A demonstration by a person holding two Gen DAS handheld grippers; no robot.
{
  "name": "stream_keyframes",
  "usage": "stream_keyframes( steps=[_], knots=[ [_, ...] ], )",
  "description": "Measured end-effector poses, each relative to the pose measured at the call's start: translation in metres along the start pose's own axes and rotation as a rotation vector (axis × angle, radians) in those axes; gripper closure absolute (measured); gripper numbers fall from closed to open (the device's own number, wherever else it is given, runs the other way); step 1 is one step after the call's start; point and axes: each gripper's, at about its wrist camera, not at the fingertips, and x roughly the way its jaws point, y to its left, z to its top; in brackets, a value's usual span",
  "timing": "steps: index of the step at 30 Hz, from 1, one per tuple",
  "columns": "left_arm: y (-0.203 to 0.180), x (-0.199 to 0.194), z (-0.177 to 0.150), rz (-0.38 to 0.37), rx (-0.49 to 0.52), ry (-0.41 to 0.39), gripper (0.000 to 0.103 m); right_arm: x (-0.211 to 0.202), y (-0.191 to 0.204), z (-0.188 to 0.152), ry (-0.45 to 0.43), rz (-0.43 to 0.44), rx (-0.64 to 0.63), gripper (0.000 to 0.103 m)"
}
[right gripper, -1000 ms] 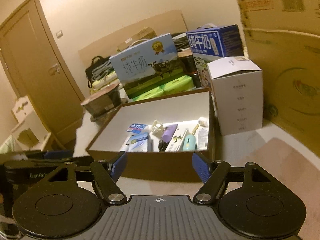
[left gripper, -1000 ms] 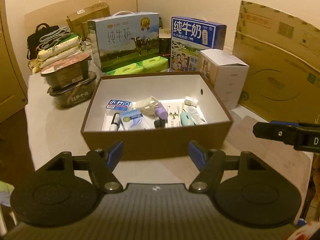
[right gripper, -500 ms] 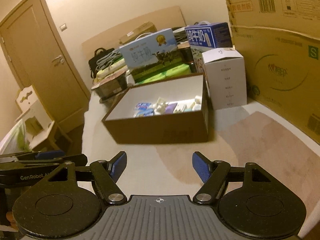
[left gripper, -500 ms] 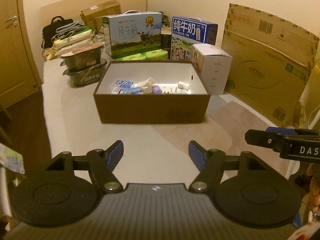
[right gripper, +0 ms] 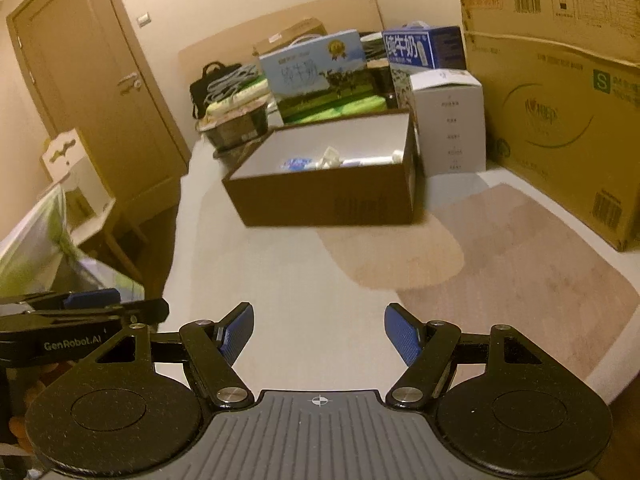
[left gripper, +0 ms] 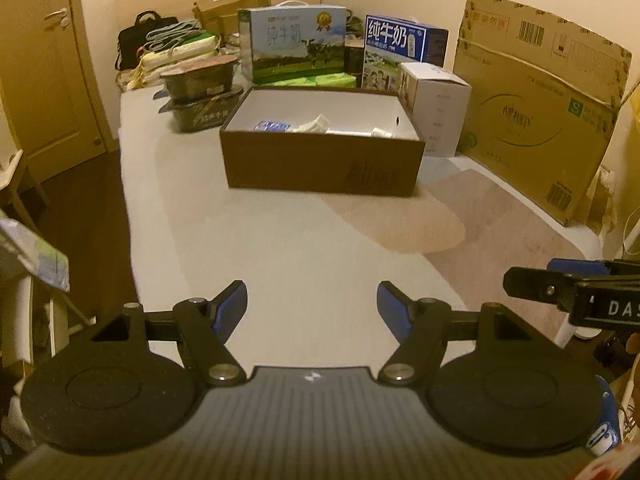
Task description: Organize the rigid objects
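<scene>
Both claws released, empty | brown box point(left gripper: 322, 162) farther off than before

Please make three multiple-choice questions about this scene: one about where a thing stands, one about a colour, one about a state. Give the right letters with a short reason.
1. The white carton stands where?
A. inside the brown box
B. beside the brown box
C. on the floor

2. The pads of the right gripper are which colour?
A. blue
B. red
C. white

3. The left gripper is in which state?
A. shut on a tube
B. shut, empty
C. open, empty

Key: B, it stands on the table next to the box wall; A, both pads show blue; C, bare table shows between its spread fingers.
</scene>
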Motion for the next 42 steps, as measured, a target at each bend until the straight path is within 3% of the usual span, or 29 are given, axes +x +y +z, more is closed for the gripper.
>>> stream_keyframes(
  steps=[11, 23, 42],
  knots=[
    [-0.001, -0.036, -0.047, 0.017, 0.007, 0.023, 0.033, -0.020, 0.021, -0.046, 0.057, -0.039, -0.020, 0.031],
    [0.005, -0.051, -0.055, 0.014, 0.025, 0.009, 0.033, -0.024, 0.042, -0.063, 0.072, -0.072, -0.059, 0.031],
    [0.004, -0.048, -0.057, 0.017, 0.019, 0.017, 0.033, -0.019, 0.042, -0.061, 0.079, -0.065, -0.054, 0.031]
  ],
)
